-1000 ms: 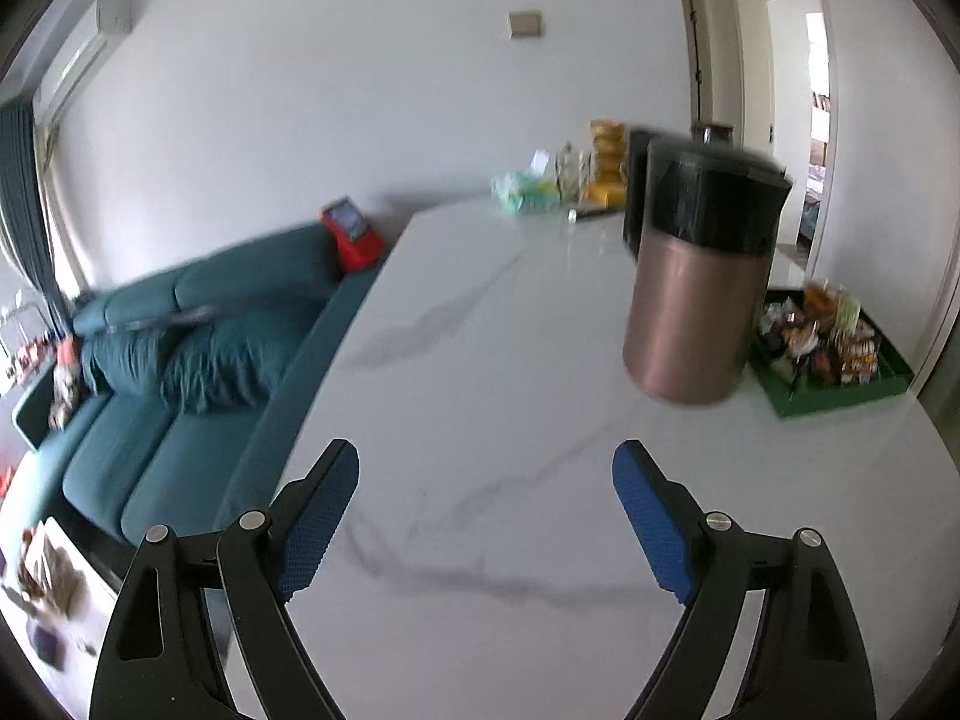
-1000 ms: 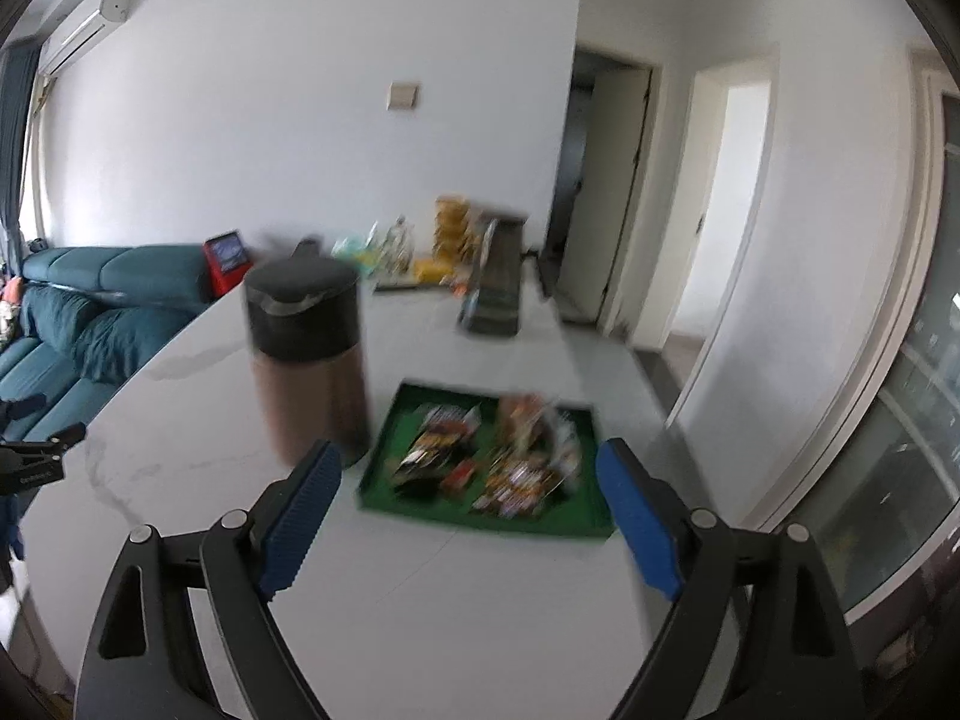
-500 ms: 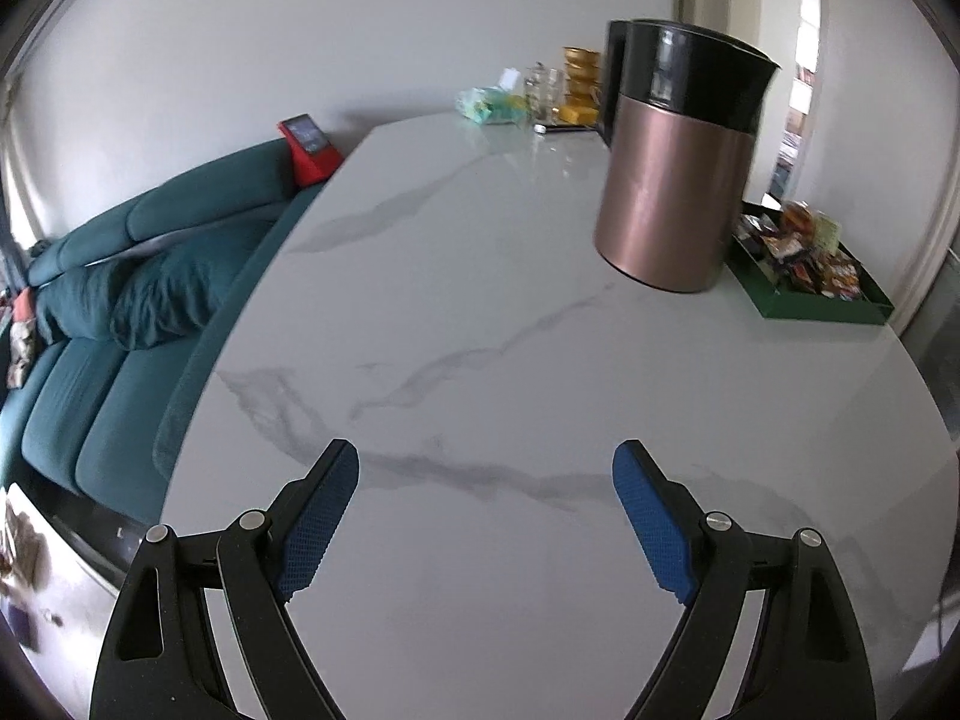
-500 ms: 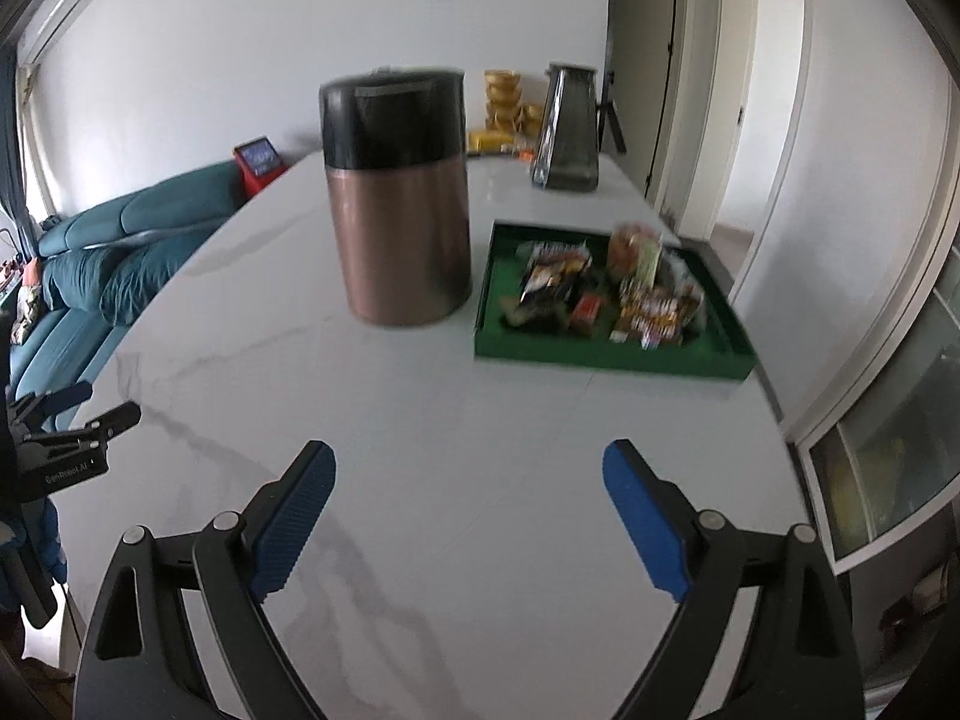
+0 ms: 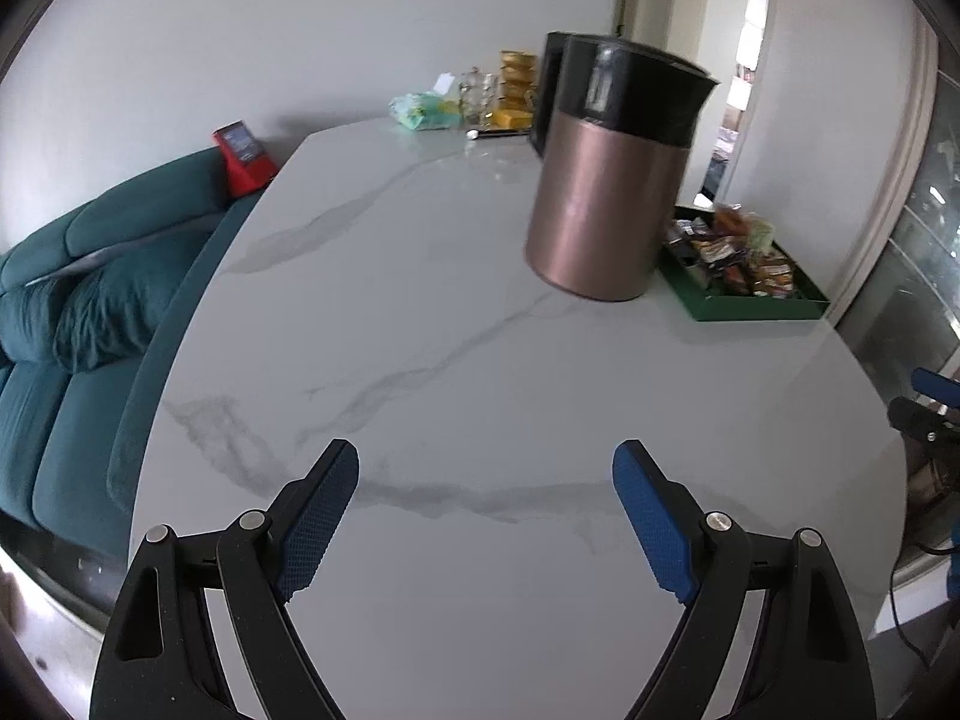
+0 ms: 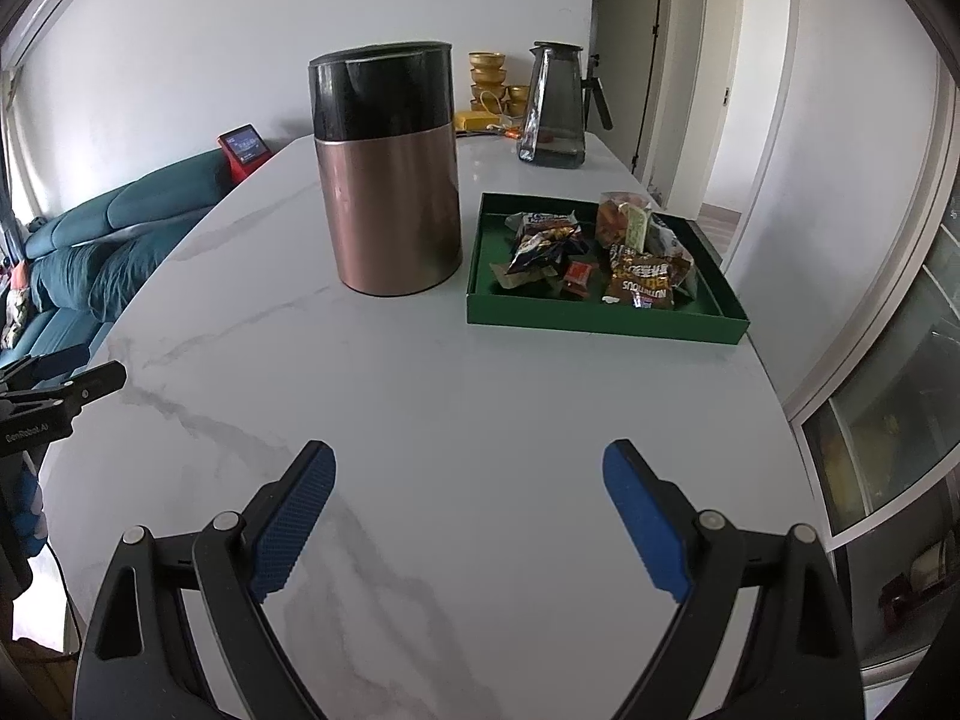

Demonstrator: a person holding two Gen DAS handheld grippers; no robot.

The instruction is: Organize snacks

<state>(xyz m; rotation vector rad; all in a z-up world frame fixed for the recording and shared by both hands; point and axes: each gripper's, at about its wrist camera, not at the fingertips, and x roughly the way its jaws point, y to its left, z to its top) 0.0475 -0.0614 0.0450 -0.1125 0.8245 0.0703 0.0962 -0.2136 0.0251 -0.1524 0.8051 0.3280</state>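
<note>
Both tools, left tool (image 5: 486, 510) and right tool (image 6: 468, 510), stood wide apart, holding nothing, above the table (image 6: 420, 408). Ahead-right of ours, snacks (image 6: 600, 258) lay heaped in the green tray (image 6: 600, 318). We judged either sorting or finished.

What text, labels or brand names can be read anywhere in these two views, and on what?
"NUTRITIOUS", upside down, on the brown snack packet in the green tray.
"GenRobot.AI", faint, on the left gripper body.
Other snack wrappers and the red device's screen: too small or blurred.

canister (image 5: 612, 180) hides tray's (image 5: 756, 306) near corner, snack labels mostly unreadable
</note>
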